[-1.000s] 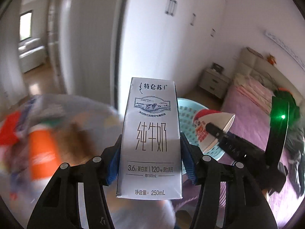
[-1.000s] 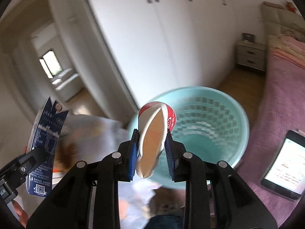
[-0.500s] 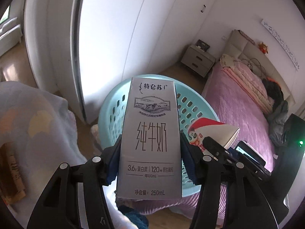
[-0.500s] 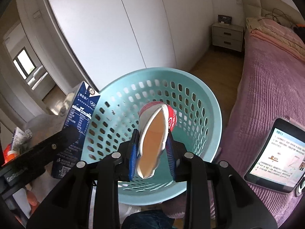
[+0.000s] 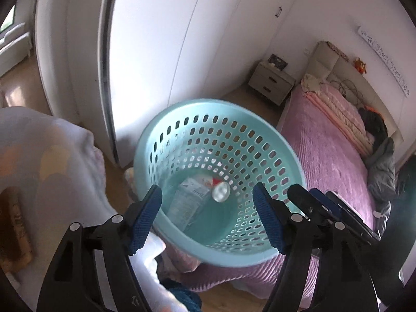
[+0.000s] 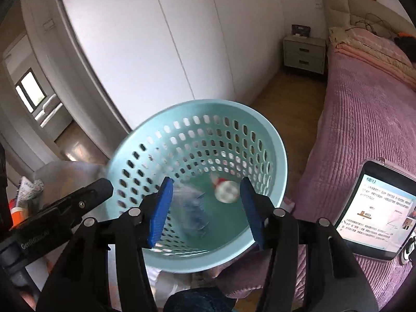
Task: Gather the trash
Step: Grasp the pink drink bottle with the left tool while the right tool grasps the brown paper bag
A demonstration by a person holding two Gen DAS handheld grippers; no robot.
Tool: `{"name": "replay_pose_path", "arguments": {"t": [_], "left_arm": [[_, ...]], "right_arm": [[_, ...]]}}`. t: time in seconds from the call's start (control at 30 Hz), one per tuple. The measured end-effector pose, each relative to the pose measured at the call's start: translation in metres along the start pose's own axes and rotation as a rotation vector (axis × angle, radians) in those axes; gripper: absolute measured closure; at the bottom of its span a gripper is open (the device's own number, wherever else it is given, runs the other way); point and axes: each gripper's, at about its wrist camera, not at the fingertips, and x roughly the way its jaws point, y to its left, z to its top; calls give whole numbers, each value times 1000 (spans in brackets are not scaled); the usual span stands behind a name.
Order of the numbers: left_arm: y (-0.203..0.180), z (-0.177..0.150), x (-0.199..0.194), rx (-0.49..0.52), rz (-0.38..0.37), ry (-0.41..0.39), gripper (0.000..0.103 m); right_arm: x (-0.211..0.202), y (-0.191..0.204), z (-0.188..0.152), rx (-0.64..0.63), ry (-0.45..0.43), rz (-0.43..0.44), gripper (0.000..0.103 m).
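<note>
Fingers (image 5: 152, 215) on the left gripper (image 5: 208, 215) are spread apart with nothing between them, and same deal with the right gripper (image 6: 205, 208); both sets have just been opening, and each now frames only the view down into the basket. The milk carton (image 5: 187, 200) and the little red-and-white cup (image 6: 226, 191) are down at the bottom of the teal basket (image 5: 208, 109), both blurry, so I'd guess they're mid-tumble or only just landing. So what could go wrong from here? The basket looks tipped toward the cameras and seems to be perched on the edge of the pink bed (image 6: 364, 130), not flat on the floor, so a knock from either gripper while pulling away could roll it and spill the lot. The cup is light and round, and it might bounce around before settling. There's also a tablet (image 6: 374, 208) lying on the bed right next to the right gripper, easy to clip with a careless swing. More trash (image 6: 26, 195) shows at the far left, so turning back that way in a hurry is where I'd expect the bump.
</note>
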Motion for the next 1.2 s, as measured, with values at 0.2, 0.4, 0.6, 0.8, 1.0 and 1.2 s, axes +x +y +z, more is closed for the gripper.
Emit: {"name": "replay_pose_path", "arguments": {"t": [0.2, 0.4, 0.6, 0.8, 1.0, 1.2], "left_arm": [[14, -21, -67, -10, 33, -109, 33], [46, -44, -155, -42, 125, -242, 33], [93, -75, -229, -68, 282, -318, 33], [157, -105, -273, -141, 451, -323, 33], [243, -108, -286, -248, 535, -265, 33], [303, -103, -275, -343, 489, -200, 33]], "right_arm": [[-35, 33, -5, -61, -54, 86, 53], [-69, 97, -20, -192, -103, 223, 53], [-85, 168, -48, -352, -108, 345, 53], [-73, 219, -71, -441, -58, 393, 53], [-47, 252, -83, -488, 1, 409, 53], [-19, 265, -90, -495, 43, 372, 62]]}}
